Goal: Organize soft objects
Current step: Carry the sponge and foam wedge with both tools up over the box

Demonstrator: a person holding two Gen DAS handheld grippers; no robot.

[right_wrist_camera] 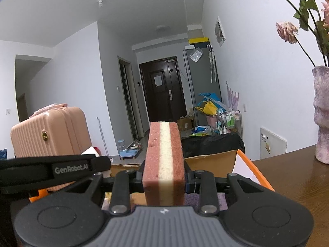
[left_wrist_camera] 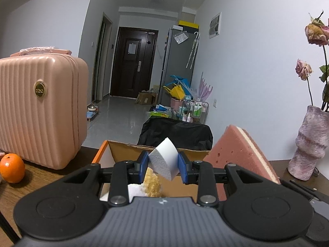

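Note:
My left gripper is shut on a white foam sponge and holds it above an open cardboard box with an orange rim. Inside the box lie a tan fluffy object and a white cloth. My right gripper is shut on a pink sponge with a cream middle layer, held upright over the same box. That pink sponge also shows in the left wrist view, just right of the box. The left gripper's body shows at the left of the right wrist view.
A pink ribbed suitcase stands on the brown table left of the box, with an orange beside it. A purple vase of dried roses stands at the right. A black chair back sits behind the box.

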